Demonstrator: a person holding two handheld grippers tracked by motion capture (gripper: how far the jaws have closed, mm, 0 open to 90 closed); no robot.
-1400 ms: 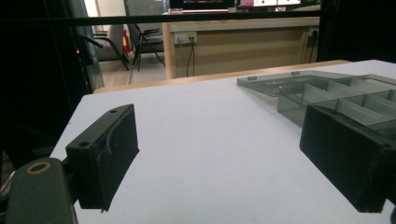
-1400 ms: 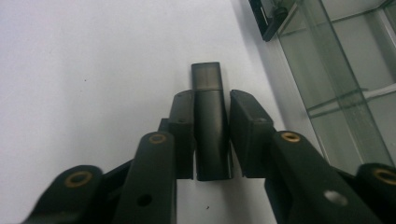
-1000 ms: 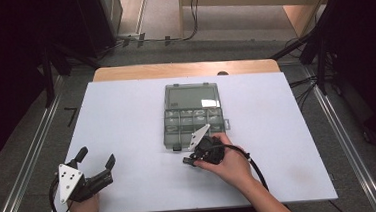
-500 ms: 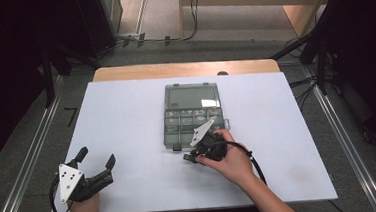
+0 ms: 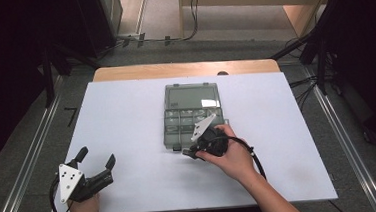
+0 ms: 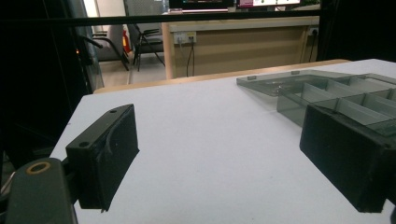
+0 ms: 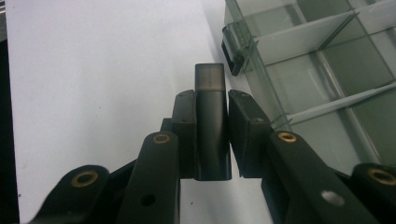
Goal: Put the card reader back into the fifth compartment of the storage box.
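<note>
A smoky clear compartment box (image 5: pixel 190 102) lies open in the middle of the white table, with its lid folded flat behind it. My right gripper (image 5: pixel 188 153) sits at the box's near left corner. It is shut on a small dark grey block (image 7: pixel 209 79), which stands up between its pads (image 7: pixel 184 121) beside the box's black latch (image 7: pixel 232 51). My left gripper (image 5: pixel 97 158) rests at the table's near left corner, held by a hand. Its jaws stand wide open with nothing between them. In the left gripper view (image 6: pixel 224 154) the box (image 6: pixel 327 91) lies ahead to the right.
The white tabletop (image 5: pixel 127 120) ends in a wooden strip (image 5: pixel 183 68) at the far side. Metal rails (image 5: pixel 24 162) run along both sides of the table. A cable (image 5: pixel 252 156) trails from the right gripper over the forearm.
</note>
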